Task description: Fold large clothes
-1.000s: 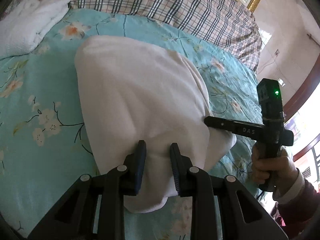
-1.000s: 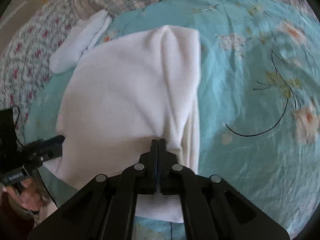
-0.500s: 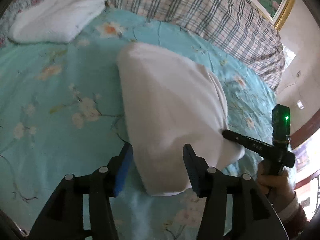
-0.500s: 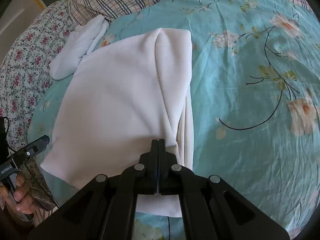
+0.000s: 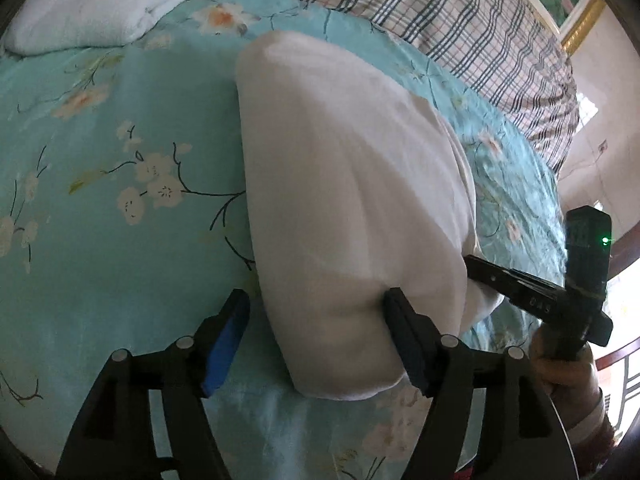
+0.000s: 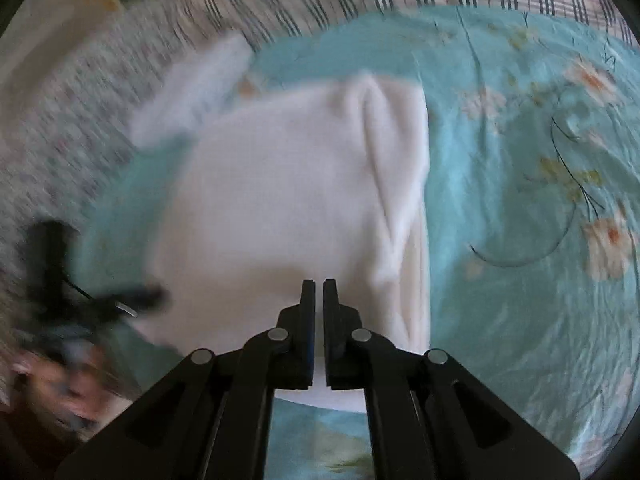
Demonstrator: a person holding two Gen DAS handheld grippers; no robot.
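A white garment (image 5: 352, 200) lies folded on the teal flowered bedsheet (image 5: 100, 240). My left gripper (image 5: 316, 320) straddles its near corner and its jaws are opening, with the cloth loose between them; the blue pads (image 5: 224, 340) do not press it. My right gripper (image 5: 472, 266) comes in from the right in a person's hand (image 5: 560, 372), its tip at the garment's right edge. In the right wrist view the garment (image 6: 280, 200) fills the middle and my right gripper (image 6: 319, 292) is shut on its near edge. My left gripper (image 6: 148, 294) is a dark blur at the left.
A second folded white cloth (image 5: 100, 4) lies at the far left of the bed. A plaid quilt (image 5: 460, 28) runs along the far side. A small-flowered cover (image 6: 60, 120) borders the sheet. A wooden bed rail (image 5: 628, 248) and a gold picture frame (image 5: 580, 20) are at the right.
My left gripper has opened wide and let go of the garment's corner, which now rests on the bed. My right gripper stays shut on the cloth, and its view has blurred.
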